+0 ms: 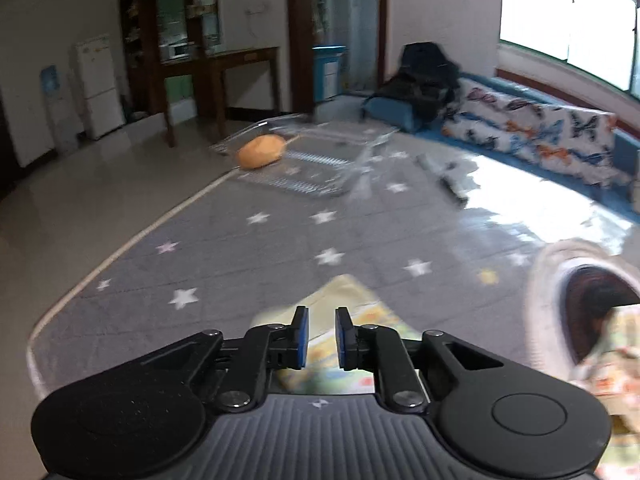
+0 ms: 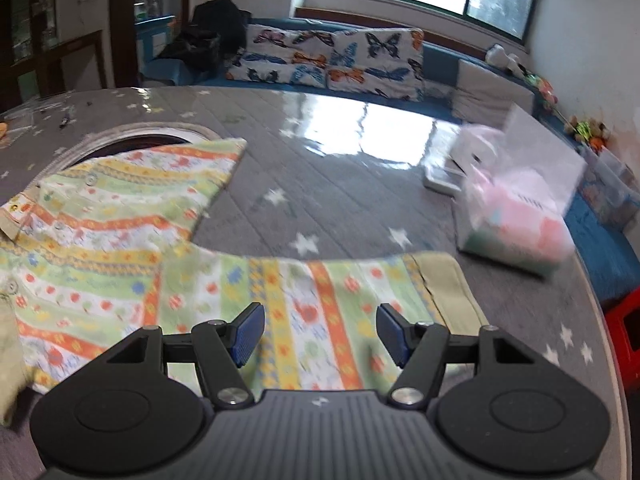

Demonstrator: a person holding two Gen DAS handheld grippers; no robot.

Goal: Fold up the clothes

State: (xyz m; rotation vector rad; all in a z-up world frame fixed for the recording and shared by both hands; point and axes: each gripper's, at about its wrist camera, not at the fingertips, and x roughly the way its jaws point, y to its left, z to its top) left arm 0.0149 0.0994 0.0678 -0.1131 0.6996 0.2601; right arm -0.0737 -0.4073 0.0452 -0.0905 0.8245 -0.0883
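Observation:
A small shirt [image 2: 120,240] with green, orange and yellow stripes lies spread on the grey star-patterned table [image 2: 340,200]. One sleeve [image 2: 340,300] stretches right, ending in a plain green cuff [image 2: 448,288]. My right gripper [image 2: 320,334] is open, held just above that sleeve, with nothing between its fingers. In the left wrist view my left gripper [image 1: 322,338] has a narrow gap between its blue pads and hovers over a corner of the shirt [image 1: 344,300]. The cloth lies below the pads, not pinched.
A round hole with a white rim [image 1: 560,280] sits in the table beside the shirt. A clear plastic tray [image 1: 320,160] with an orange bun [image 1: 260,151] lies at the far left. A clear box of pink items [image 2: 516,208] stands at right. Sofa cushions [image 2: 332,60] line the back.

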